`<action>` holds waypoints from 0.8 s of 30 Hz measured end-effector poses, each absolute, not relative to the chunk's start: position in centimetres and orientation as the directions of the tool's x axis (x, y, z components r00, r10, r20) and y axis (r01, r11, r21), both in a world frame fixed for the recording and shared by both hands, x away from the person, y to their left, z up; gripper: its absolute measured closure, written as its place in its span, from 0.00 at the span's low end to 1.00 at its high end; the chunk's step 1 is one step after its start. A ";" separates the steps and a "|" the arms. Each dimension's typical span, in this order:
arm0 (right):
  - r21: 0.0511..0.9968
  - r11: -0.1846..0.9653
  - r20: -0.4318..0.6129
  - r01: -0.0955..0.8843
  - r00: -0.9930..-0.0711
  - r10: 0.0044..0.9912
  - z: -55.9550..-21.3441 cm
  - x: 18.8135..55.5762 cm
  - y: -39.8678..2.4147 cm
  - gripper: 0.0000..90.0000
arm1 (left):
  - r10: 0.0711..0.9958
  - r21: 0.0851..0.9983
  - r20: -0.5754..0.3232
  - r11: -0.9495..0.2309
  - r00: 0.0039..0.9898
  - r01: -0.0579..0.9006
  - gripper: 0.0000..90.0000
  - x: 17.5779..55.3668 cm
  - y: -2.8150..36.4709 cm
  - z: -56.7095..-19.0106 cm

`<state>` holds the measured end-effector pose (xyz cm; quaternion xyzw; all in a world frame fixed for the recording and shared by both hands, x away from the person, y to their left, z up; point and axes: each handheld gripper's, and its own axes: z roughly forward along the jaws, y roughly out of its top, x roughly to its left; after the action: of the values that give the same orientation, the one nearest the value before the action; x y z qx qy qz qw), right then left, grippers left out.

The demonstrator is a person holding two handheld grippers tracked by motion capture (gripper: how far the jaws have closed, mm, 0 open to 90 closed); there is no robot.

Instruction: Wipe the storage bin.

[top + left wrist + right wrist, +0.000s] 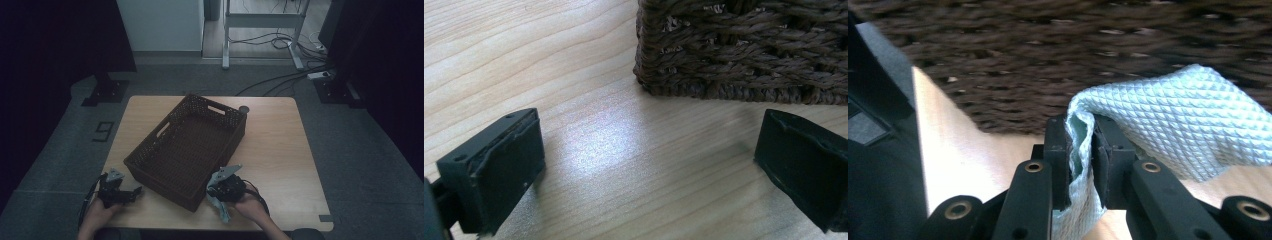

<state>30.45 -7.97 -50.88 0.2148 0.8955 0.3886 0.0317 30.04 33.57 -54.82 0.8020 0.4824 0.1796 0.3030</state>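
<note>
Reads as a lab or recording studio rather than a home. Dim room, grey carpet floor [60,150]. A small light-wood table [280,145] stands alone in the middle, flanked left and right by black panels or curtains on floor stands [105,92]. At the far side, a white metal frame [262,30] like a height-adjustable desk base, with loose cables [280,80] running across the floor to a power strip [320,75]. A taped mark, perhaps a numeral, [102,131] lies on the carpet left of the table.
</note>
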 end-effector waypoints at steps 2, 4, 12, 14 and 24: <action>0.711 0.606 0.115 0.357 -0.909 0.400 -50.9 30.0 -7.7 0.86 | 0.883 0.659 -0.004 -0.351 0.470 0.665 0.00 30.0 33.6 -54.8; 0.710 0.611 0.118 0.349 -0.915 0.386 -50.9 29.6 -7.4 0.86 | 0.883 0.659 -0.004 -0.351 0.470 0.665 0.00 30.0 33.6 -54.8; 0.712 0.622 0.126 0.326 -0.931 0.343 -50.9 28.1 -6.3 0.86 | 0.883 0.659 -0.004 -0.351 0.470 0.665 0.00 30.0 33.6 -54.8; 0.711 0.625 0.127 0.322 -0.933 0.336 -50.8 27.9 -6.2 0.86 | 0.883 0.659 -0.004 -0.351 0.470 0.665 0.00 30.0 33.6 -54.8; 0.708 0.646 0.123 0.286 -0.950 0.286 -51.0 26.4 -5.0 0.86 | 0.883 0.659 -0.004 -0.351 0.470 0.665 0.00 30.0 33.6 -54.8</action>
<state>26.38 -5.00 -50.98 0.1575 0.9072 0.3900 0.0001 30.04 33.57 -54.82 0.8021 0.4823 0.1797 0.3029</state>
